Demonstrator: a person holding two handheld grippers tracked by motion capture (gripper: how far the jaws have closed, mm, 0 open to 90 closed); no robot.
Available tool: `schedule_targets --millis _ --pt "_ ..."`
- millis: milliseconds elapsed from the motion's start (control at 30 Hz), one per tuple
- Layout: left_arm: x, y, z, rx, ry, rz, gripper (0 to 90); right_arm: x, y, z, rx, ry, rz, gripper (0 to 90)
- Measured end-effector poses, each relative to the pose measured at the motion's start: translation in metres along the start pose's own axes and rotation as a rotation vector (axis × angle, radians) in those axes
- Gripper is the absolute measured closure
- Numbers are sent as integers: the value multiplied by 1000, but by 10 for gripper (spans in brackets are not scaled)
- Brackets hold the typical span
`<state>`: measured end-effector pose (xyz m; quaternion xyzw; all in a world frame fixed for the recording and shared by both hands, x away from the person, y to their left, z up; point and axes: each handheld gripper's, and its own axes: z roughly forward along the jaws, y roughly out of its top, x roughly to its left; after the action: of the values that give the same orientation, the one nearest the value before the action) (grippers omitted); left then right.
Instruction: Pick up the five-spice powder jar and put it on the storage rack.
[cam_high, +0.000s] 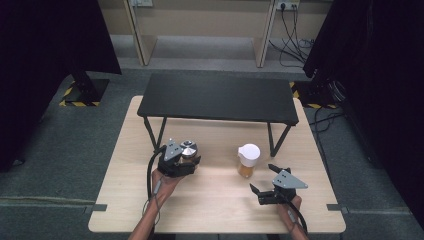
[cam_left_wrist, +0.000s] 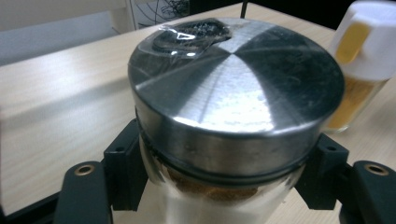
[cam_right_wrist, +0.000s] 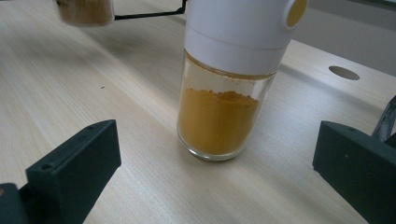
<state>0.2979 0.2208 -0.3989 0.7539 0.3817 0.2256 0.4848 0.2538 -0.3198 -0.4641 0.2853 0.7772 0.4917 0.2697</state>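
A pale wooden table (cam_high: 215, 200) stands on grey carpet, a low black bench (cam_high: 218, 97) across its far half. Left of the white-capped glass spice jar (cam_high: 248, 160), which holds orange powder, the left gripper (cam_high: 176, 162) clamps a steel-lidded jar (cam_high: 188, 150) by its glass body beneath the brushed, round lid. Just near-right of the spice jar, the right gripper (cam_high: 265, 182) is spread wide, empty.

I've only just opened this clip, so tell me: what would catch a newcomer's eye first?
First, the steel-lidded jar gripped in the left tool, over the wooden table's left half. Next, the white-capped jar of yellow powder standing right of centre, with the right tool open just short of it. Behind both stands a low black shelf.
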Motion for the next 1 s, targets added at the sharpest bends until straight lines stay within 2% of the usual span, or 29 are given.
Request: schedule_targets --millis 33,200,300,600,667,700,1000 --pt "2 6 -5 -9 -10 -6 304 0 0 0 1 0 -1 7" --pt "3 26 -16 -10 -19 29 304 0 0 0 2 0 -3 7" --pt "6 38 -23 -20 -35 26 304 0 0 0 3 -1 -6 7" --pt "10 78 -43 -47 -70 52 304 1 1 0 4 -2 -11 7" --pt "10 82 -44 -50 -75 51 304 1 1 0 5 -2 -11 7" --pt "12 92 -45 -49 -86 51 304 1 1 0 5 -2 -11 7" --pt "19 141 -43 -30 -101 46 304 1 1 0 3 -1 -11 7"
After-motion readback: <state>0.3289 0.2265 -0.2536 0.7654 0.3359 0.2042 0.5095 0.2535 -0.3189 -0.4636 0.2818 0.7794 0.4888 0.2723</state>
